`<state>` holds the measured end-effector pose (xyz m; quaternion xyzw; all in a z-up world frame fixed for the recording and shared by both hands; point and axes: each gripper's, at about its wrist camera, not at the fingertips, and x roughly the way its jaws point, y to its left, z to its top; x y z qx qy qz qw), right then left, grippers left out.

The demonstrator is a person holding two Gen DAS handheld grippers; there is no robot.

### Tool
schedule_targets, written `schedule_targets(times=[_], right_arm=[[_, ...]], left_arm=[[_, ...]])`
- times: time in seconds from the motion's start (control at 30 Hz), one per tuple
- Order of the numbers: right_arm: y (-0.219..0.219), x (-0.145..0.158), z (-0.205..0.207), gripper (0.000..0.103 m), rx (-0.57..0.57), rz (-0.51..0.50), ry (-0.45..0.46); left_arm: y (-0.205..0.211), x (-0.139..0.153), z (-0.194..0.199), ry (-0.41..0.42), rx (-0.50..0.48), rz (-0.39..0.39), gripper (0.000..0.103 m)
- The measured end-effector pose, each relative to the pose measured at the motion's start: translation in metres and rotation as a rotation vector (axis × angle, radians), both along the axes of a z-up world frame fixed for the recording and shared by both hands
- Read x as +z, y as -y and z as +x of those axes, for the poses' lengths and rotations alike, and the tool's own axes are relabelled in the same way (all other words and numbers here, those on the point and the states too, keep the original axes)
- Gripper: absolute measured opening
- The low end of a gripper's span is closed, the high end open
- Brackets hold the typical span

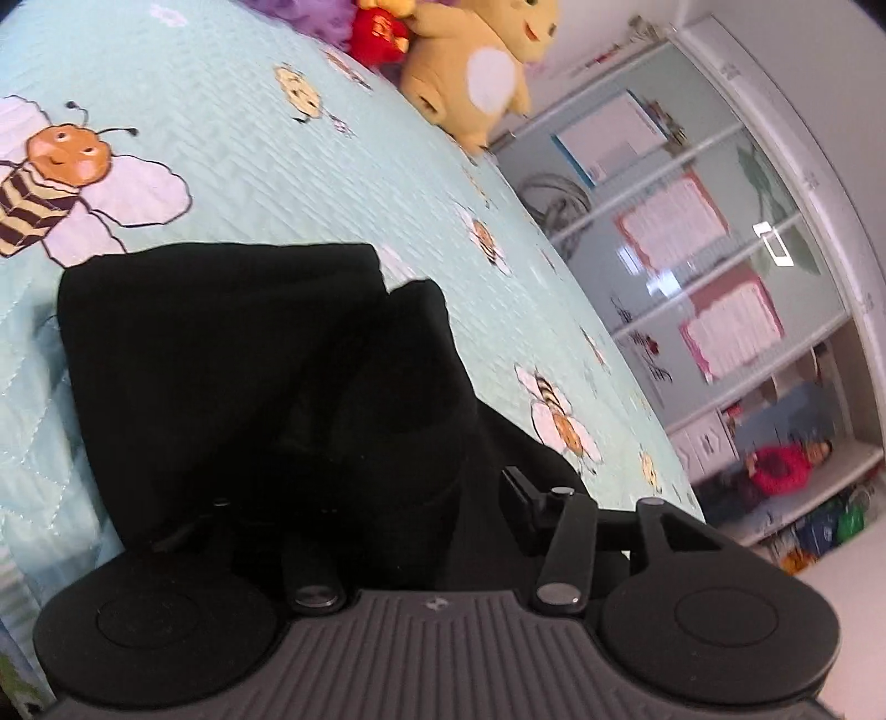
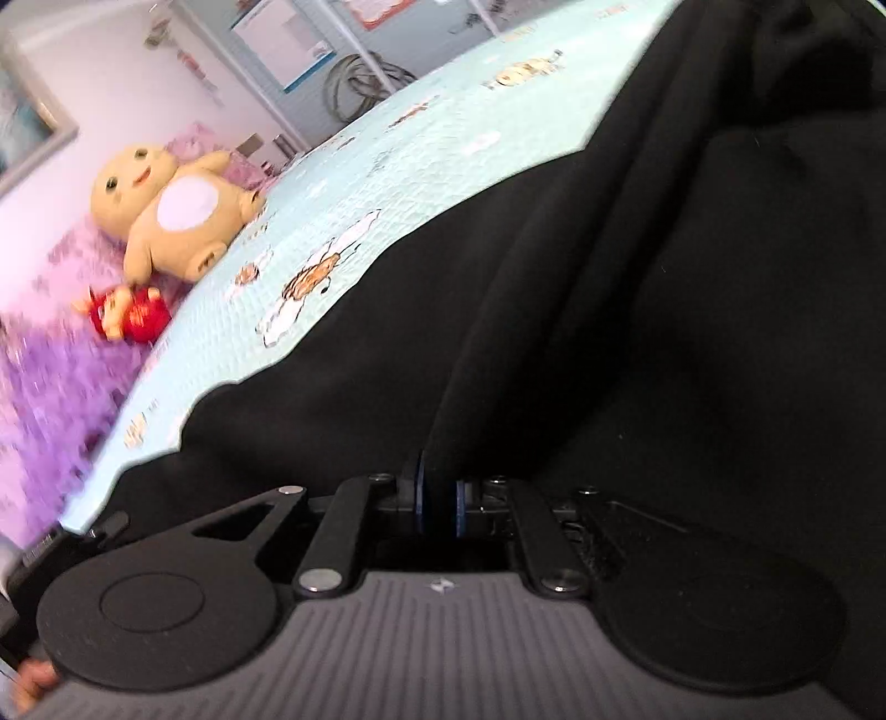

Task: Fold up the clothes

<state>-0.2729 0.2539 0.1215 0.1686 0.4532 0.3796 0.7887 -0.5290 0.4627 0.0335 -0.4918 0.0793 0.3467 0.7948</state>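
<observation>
A black garment (image 1: 232,354) lies partly folded on a light blue quilt with a bee print (image 1: 232,144). In the left wrist view my left gripper (image 1: 371,501) stands open low over the near part of the garment. Its right finger (image 1: 518,507) shows clearly, while the left one is nearly lost against the dark cloth. In the right wrist view the black garment (image 2: 692,304) fills the right side, and a fold of it rises from my right gripper (image 2: 437,501). That gripper is shut on the fold, blue pads pressed against the cloth.
A yellow plush toy (image 1: 476,66) (image 2: 177,216) and a small red toy (image 1: 379,36) (image 2: 133,313) sit at the head of the bed by purple fluffy fabric (image 2: 50,399). A glass-door wardrobe (image 1: 709,238) stands past the bed's edge. A hand (image 2: 33,678) shows at the lower left.
</observation>
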Motion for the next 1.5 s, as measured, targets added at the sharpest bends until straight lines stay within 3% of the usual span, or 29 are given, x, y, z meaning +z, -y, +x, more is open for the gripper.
schedule_targets(times=[0.03, 0.07, 0.1, 0.13, 0.2, 0.33, 0.4, 0.47, 0.6, 0.83, 1.0, 1.1, 1.2, 1.27, 1.4, 1.5], right_arm=[[0.005, -0.003, 0.003, 0.009, -0.016, 0.028, -0.038], [0.010, -0.004, 0.006, 0.008, -0.027, 0.056, -0.071], [0.013, -0.003, 0.010, 0.007, -0.035, 0.080, -0.096], [0.016, 0.000, 0.014, 0.007, -0.039, 0.098, -0.106], [0.019, 0.017, 0.018, 0.006, -0.039, 0.126, -0.066], [0.035, 0.065, 0.011, 0.006, -0.029, 0.219, 0.034], [0.045, 0.078, -0.004, 0.006, 0.003, 0.234, 0.059], [0.050, 0.070, -0.021, 0.006, 0.055, 0.197, 0.062], [0.046, 0.002, -0.044, 0.006, 0.106, 0.043, -0.060], [0.055, -0.003, -0.047, 0.006, 0.117, 0.022, -0.020], [0.067, -0.006, -0.041, 0.006, 0.081, 0.093, -0.089], [0.070, -0.005, -0.047, 0.006, 0.091, 0.071, -0.062], [0.075, -0.009, -0.051, 0.006, 0.098, 0.062, -0.053], [0.079, -0.011, -0.051, 0.006, 0.103, 0.066, -0.049], [0.084, -0.006, -0.053, 0.006, 0.134, 0.037, -0.010], [0.078, -0.005, -0.052, 0.006, 0.142, 0.035, 0.002]], left_arm=[[-0.001, 0.003, 0.003, -0.012, 0.014, 0.004, 0.050], [-0.004, 0.008, 0.009, -0.027, 0.013, 0.010, 0.039], [-0.010, 0.015, 0.020, -0.040, -0.022, 0.021, 0.025], [-0.016, 0.023, 0.029, -0.049, -0.061, 0.041, 0.003], [-0.023, 0.049, 0.033, -0.037, -0.150, 0.128, 0.002], [-0.018, 0.119, 0.002, 0.109, -0.231, 0.399, 0.003], [-0.014, 0.112, -0.027, 0.100, -0.245, 0.442, 0.004], [-0.024, 0.068, -0.047, 0.000, -0.214, 0.298, 0.005], [-0.025, -0.008, -0.068, -0.139, -0.157, 0.080, 0.004], [-0.027, -0.002, -0.062, -0.073, -0.136, 0.107, 0.005], [-0.039, 0.035, -0.016, 0.021, -0.252, 0.223, 0.003], [-0.037, 0.050, -0.012, 0.043, -0.278, 0.312, 0.005], [-0.059, 0.011, -0.016, -0.125, -0.189, 0.179, 0.004], [-0.069, -0.021, -0.024, -0.174, -0.163, 0.068, 0.007], [-0.064, -0.030, -0.030, -0.144, -0.132, 0.075, 0.011], [-0.072, -0.032, -0.038, -0.057, -0.080, -0.022, 0.013]])
